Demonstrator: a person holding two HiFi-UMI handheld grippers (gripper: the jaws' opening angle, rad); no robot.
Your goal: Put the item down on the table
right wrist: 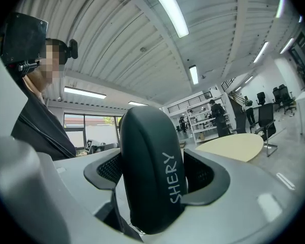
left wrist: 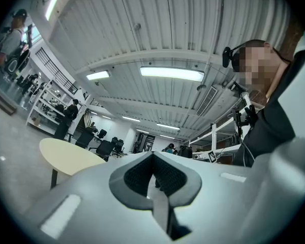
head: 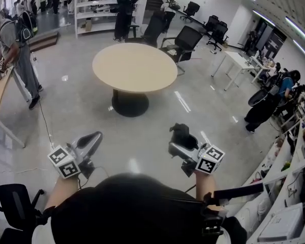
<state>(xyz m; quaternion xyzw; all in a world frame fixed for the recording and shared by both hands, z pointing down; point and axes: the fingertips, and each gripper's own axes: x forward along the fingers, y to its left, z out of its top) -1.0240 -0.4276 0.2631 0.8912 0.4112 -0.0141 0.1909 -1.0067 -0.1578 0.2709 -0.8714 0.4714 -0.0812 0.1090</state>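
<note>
Two tools show low in the head view, and only the right tool [head: 183, 139] carries anything: its pads are closed on a dark, smooth, oblong case [head: 179, 129] with rounded ends and pale lettering along its side. The right gripper view shows the grip plainly, the case wedged between both mesh pads and its thickness holding the jaws fairly wide. The left tool [head: 93, 140] is empty, its jaws drawn together with nothing between them (its own view shows only the pads meeting below a small notch). So the case is in the air, lower right of centre, not yet set on anything. The round beige desk [head: 134, 67] on its black pedestal sits up-frame and a little left of the right tool, well apart from it, with bare glossy grey floor [head: 142, 136] between. It lies roughly midway above both tools, so neither is much nearer, but the right one holds the thing. In the right gripper view the long axis of the case runs up and down the frame, across the line on which the pads close, with its rounded end toward the top and the desk top showing at its right. The carry toward the desk probably has to come first, then a lowering that lays that long axis flat.
</note>
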